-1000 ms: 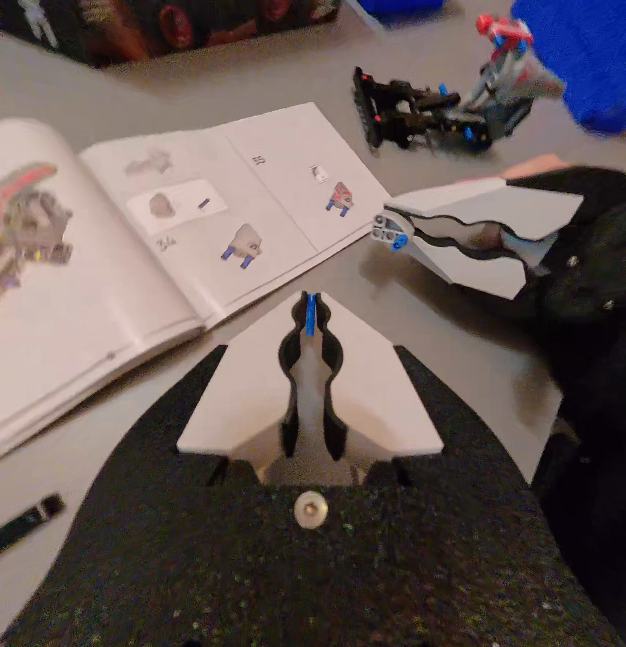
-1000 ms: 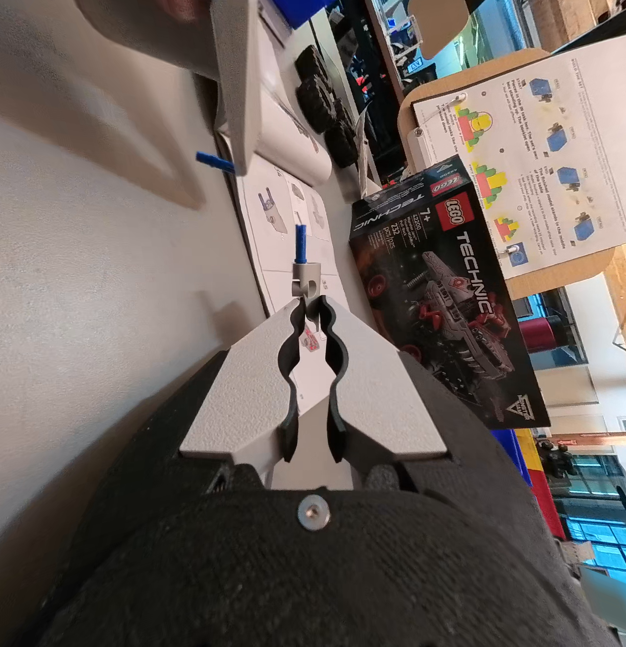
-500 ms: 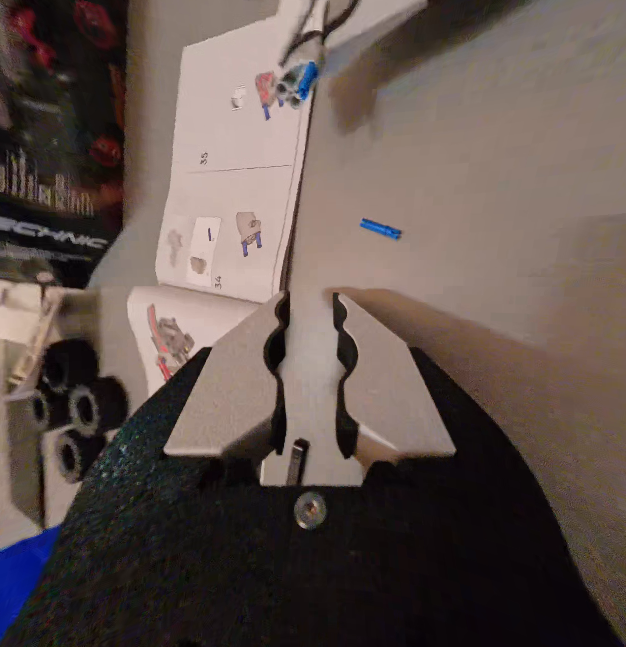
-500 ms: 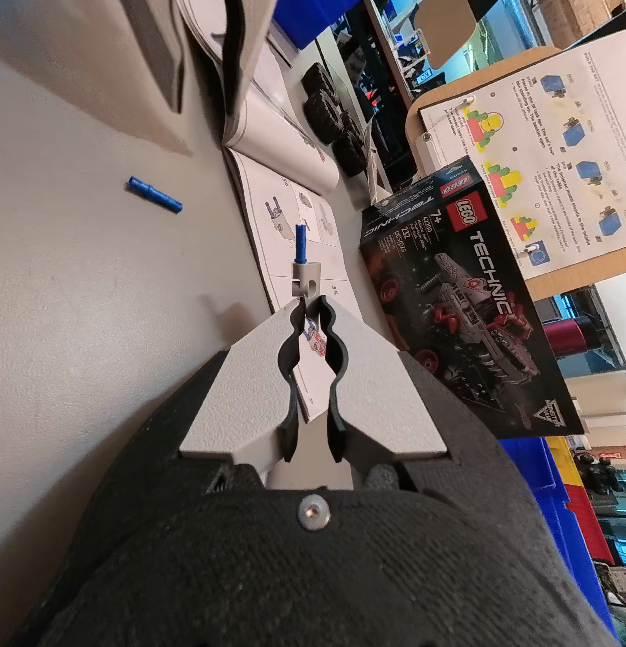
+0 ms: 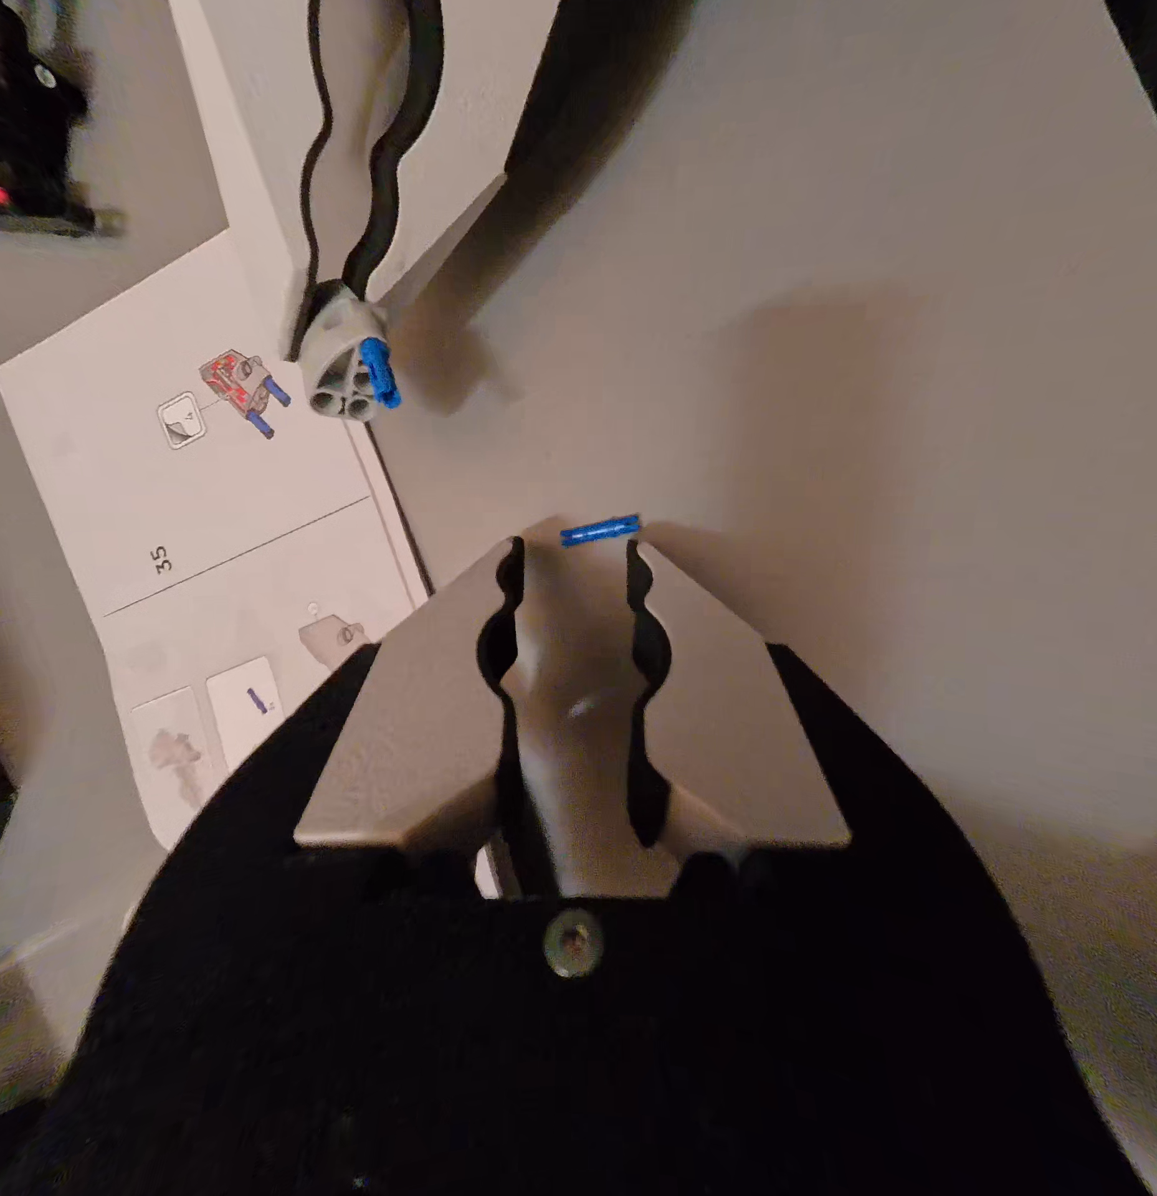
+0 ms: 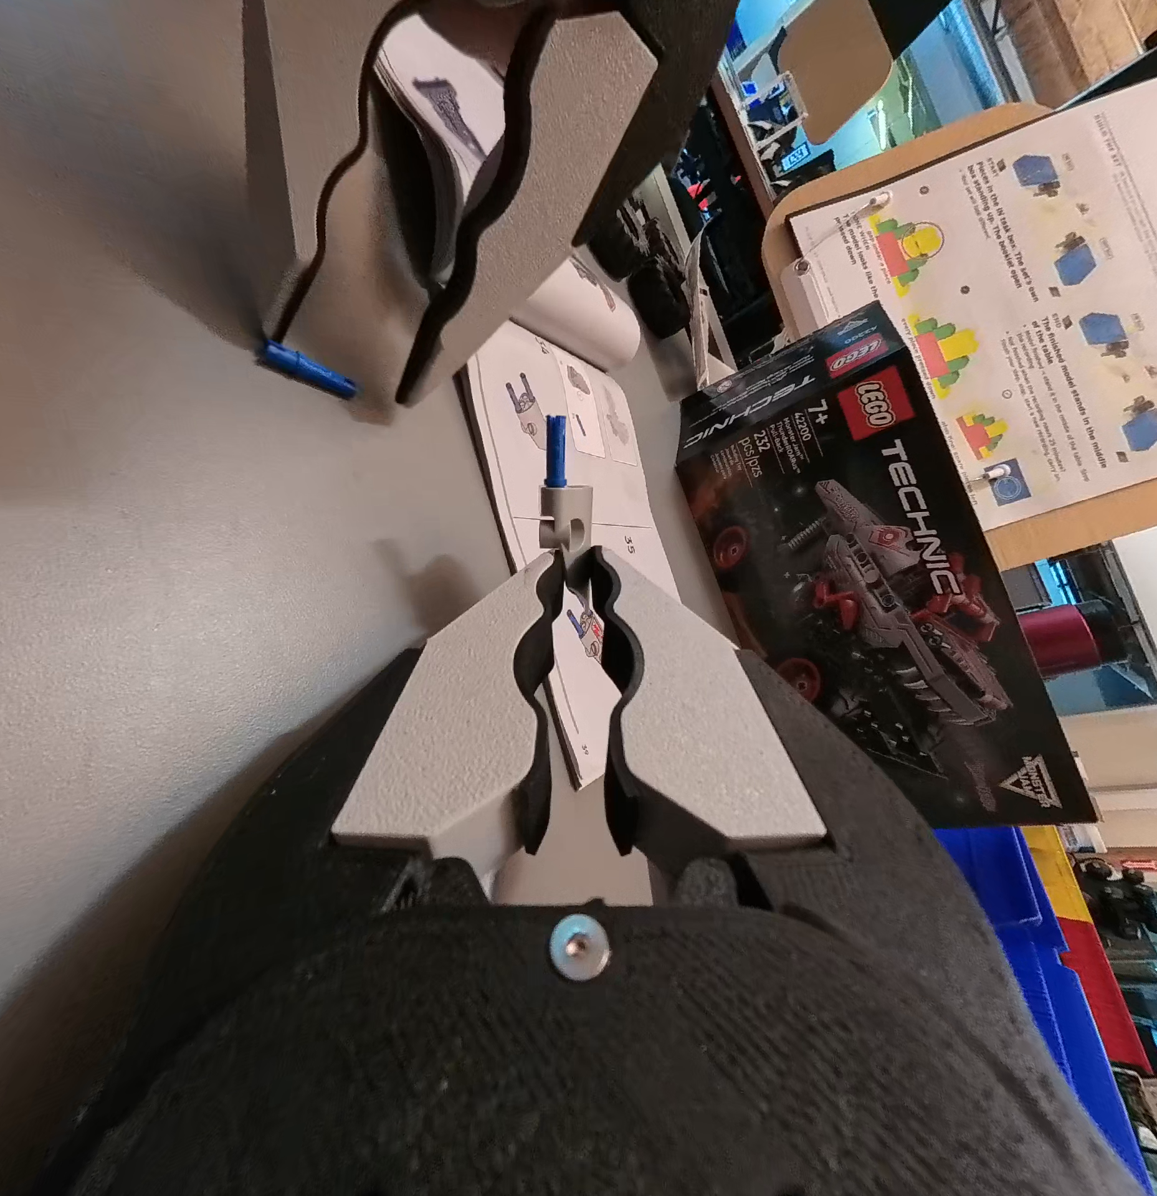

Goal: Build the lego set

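My left gripper (image 5: 572,550) is open, its fingertips low over the grey table. A small blue pin (image 5: 599,531) lies flat on the table just past them; in the right wrist view the pin (image 6: 307,369) lies between the tips of the left gripper (image 6: 342,365). My right gripper (image 6: 569,560) is shut on a small grey connector (image 6: 564,518) with a blue pin (image 6: 555,450) stuck in its top, held above the table. The left wrist view shows the right gripper (image 5: 336,298) with that connector (image 5: 339,369) over the booklet's edge.
The open instruction booklet (image 5: 174,485) lies left of the pin. The black set box (image 6: 886,550) stands behind it, with black tyres (image 6: 653,259) and a board carrying a printed sheet (image 6: 1016,291) farther back. Blue bins (image 6: 1048,971) sit at the right.
The left gripper let go of the blue pin, which dropped onto the table. It has since turned and come down open over the pin. The right gripper keeps its hold on the connector.
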Available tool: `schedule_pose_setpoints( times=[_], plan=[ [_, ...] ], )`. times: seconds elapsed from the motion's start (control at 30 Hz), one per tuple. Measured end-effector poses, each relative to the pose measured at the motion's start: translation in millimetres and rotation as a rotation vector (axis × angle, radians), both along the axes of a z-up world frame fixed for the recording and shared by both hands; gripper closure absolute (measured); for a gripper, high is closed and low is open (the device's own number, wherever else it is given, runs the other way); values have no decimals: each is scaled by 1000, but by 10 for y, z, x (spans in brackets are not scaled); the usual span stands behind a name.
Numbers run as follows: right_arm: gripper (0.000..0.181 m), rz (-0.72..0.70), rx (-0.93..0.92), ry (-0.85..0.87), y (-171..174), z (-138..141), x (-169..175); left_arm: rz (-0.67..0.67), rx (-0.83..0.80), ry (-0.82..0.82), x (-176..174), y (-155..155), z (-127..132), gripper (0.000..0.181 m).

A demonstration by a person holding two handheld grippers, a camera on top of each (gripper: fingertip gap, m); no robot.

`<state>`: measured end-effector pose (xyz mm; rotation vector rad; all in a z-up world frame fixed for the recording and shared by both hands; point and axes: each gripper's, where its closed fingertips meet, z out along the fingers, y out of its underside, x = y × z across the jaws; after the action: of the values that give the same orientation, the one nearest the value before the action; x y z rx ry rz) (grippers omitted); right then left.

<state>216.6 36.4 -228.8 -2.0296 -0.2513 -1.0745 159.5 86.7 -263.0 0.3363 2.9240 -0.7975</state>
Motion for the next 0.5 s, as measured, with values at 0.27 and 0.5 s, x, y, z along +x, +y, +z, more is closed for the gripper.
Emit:
schedule_pose_setpoints(
  times=[0.27, 0.5],
  plan=[
    [176, -1, -1, 5, 4, -12, 4, 126, -124, 28, -73, -168, 2, 167],
    [176, 6, -7, 12, 17, -29, -8, 238, -195, 103, -9, -163, -2, 163]
  ],
)
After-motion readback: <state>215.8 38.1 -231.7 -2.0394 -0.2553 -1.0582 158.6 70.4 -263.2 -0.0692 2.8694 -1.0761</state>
